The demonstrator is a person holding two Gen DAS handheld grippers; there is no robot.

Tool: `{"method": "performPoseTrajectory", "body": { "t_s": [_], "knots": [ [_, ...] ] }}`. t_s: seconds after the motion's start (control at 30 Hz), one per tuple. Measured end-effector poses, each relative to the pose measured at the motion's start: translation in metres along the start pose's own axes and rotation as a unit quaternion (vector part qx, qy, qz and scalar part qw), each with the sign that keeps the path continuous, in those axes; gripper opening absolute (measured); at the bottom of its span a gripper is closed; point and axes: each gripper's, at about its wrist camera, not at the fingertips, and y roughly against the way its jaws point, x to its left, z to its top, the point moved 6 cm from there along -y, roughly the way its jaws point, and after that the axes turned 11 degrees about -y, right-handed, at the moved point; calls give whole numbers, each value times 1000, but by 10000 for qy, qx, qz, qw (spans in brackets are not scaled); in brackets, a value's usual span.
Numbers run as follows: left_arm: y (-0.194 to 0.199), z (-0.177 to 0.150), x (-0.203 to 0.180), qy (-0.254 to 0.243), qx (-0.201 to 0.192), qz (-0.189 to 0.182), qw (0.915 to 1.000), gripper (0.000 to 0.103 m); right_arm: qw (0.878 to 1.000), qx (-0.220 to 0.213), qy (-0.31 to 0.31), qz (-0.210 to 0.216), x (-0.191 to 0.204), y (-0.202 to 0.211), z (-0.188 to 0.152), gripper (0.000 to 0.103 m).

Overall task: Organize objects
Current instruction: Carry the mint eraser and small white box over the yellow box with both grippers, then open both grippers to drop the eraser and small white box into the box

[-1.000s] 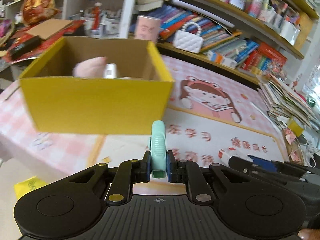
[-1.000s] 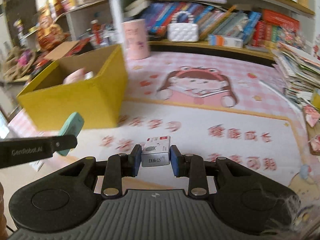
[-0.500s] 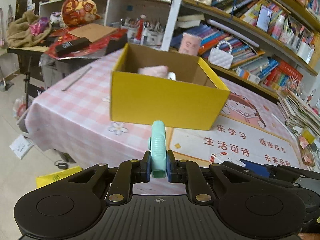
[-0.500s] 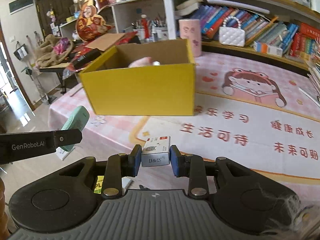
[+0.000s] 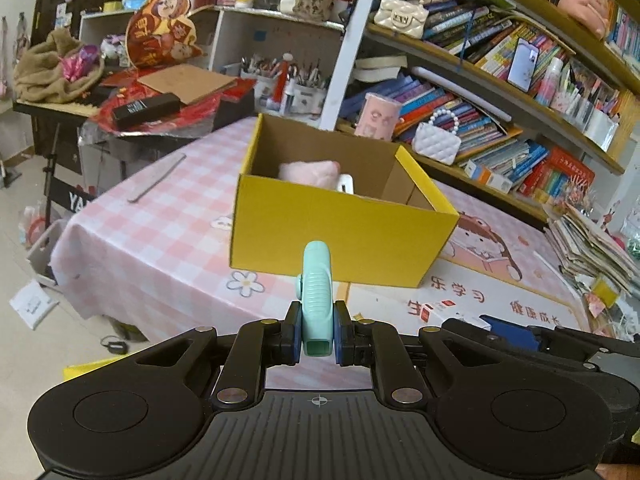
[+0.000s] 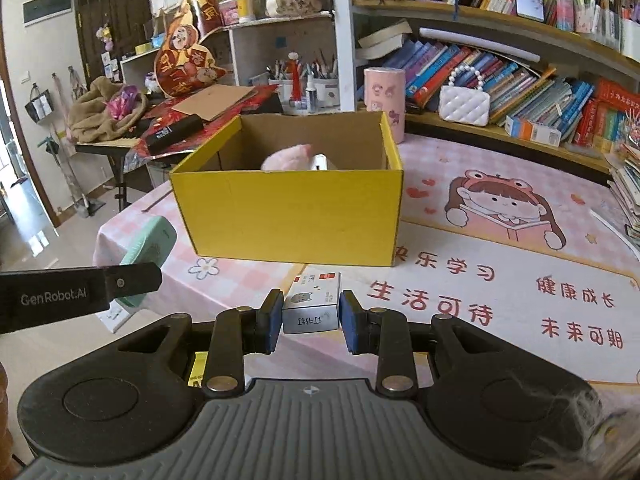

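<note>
Two claws, each grasping an item, before an open yellow box on the bench.

Left claw (image 5: pixel 316 334), lower centre, clenched on a mint-green clip (image 5: pixel 316 296); right claw (image 6: pixel 311 320), lower centre, clenched on a small staple box (image 6: pixel 314 300). Yellow box (image 6: pixel 292 212), mid-frame, holds a pink soft item (image 6: pixel 286 158).

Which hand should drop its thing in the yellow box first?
Probably the right gripper: its small box faces the yellow box squarely. The left gripper with the mint item sits off its corner.
</note>
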Motion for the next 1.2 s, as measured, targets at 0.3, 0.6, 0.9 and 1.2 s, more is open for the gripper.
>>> {"method": "performPoseTrajectory", "body": {
  "t_s": [0.3, 0.6, 0.9, 1.2],
  "knots": [
    [-12, 37, 2, 55, -307, 125, 9994, 13, 9988, -449, -7, 184, -4, -13, 42, 29],
    [-55, 105, 2, 168, -756, 378, 9963, 13, 9965, -764, 171, 290, -7, -63, 116, 29],
    [-116, 119, 2, 164, -345, 765, 9963, 13, 9982, -288, 362, 387, -7, -132, 139, 29],
    [-153, 114, 4, 136, 98, 887, 9959, 14, 9959, 42, 821, 386, -2, -178, 141, 29]
  ]
}}
